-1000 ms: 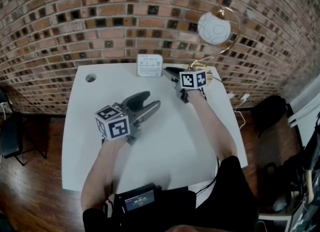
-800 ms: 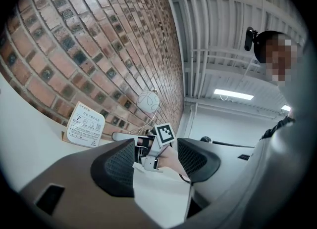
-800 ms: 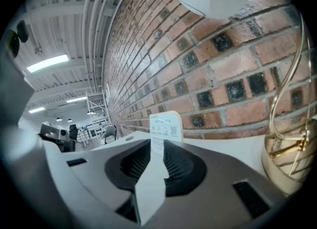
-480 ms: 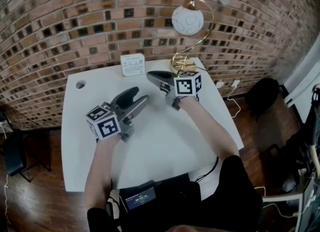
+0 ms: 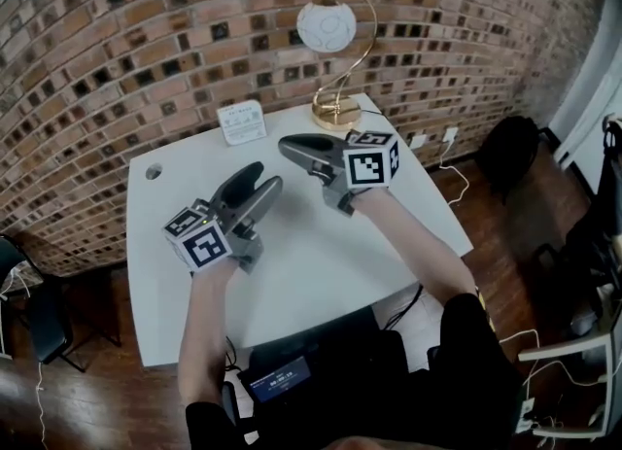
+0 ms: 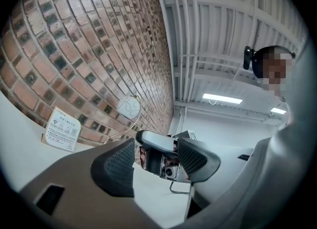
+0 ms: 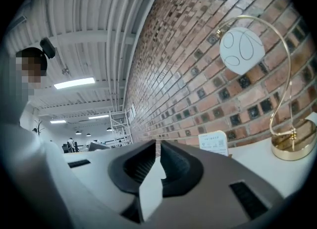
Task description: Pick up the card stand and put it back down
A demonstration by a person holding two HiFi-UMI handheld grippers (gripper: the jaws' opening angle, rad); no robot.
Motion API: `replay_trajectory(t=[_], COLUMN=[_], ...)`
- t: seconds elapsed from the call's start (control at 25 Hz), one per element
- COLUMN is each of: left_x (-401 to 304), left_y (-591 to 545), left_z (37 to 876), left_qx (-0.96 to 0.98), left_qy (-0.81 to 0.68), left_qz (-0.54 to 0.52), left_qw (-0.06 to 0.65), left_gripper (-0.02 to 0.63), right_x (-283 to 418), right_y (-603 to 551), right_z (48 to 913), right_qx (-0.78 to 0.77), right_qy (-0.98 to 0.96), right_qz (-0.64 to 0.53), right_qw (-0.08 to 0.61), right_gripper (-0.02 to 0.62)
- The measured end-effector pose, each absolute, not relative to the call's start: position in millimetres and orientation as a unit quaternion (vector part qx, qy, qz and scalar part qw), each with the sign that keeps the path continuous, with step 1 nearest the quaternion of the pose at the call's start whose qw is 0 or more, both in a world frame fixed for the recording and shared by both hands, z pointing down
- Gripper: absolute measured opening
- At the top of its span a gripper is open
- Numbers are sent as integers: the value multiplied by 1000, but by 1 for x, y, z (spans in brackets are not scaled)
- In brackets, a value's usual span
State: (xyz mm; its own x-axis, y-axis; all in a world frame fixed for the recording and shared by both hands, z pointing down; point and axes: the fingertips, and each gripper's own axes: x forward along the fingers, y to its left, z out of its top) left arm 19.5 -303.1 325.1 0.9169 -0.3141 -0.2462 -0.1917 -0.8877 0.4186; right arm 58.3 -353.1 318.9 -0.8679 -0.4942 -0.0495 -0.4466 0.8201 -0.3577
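The white card stand [image 5: 242,122] stands upright at the table's far edge against the brick wall; it also shows in the left gripper view [image 6: 62,130] and the right gripper view [image 7: 214,142]. My right gripper [image 5: 292,147] hovers above the table, to the right of the stand and nearer me, apart from it. Its jaws are closing, their tips nearly meeting [image 7: 157,146], with nothing between them. My left gripper [image 5: 260,182] hangs over the table's middle, open and empty [image 6: 156,161], and points toward the right gripper.
A gold arc lamp with a white globe [image 5: 328,28] stands on its base [image 5: 335,113] right of the stand. The white table [image 5: 321,263] has a cable hole [image 5: 154,172] at far left. A dark device [image 5: 282,375] sits at the near edge. A black chair [image 5: 44,302] stands left.
The right gripper has drawn back from beside the card stand toward me and its jaws have narrowed. The head view has swung, shifting the table in the picture. The stand has stayed put.
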Motion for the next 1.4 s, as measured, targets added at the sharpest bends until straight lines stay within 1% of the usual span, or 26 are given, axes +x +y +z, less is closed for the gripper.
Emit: replay_trajectory(t=[0.32,0.76,1.04,1.2,1.4], left_x=[22,32,31,35,37], left_y=[-258,-218,-191,-178,-161], left_z=[300,292,287,288,287], left_qx=[964,968,970,971,971], left_qy=[-120,-106,-99,-98,-98], left_qz=[-161,-160,-163,-164,-167], left_qw=[172,160,149,145,138], left_gripper=[265,265,265,265,265], right_x=[70,68,67,67,63], right_y=[-301,-254,-214,-191,-166], right_z=[294,281,265,260,269], right_qx=[-255,-241,-225,-226,-209], right_qy=[946,950,952,956,960], right_qz=[-154,-140,-120,-91,-81], right_qw=[126,144,171,164,170], right_gripper=[34,34,34,34,34])
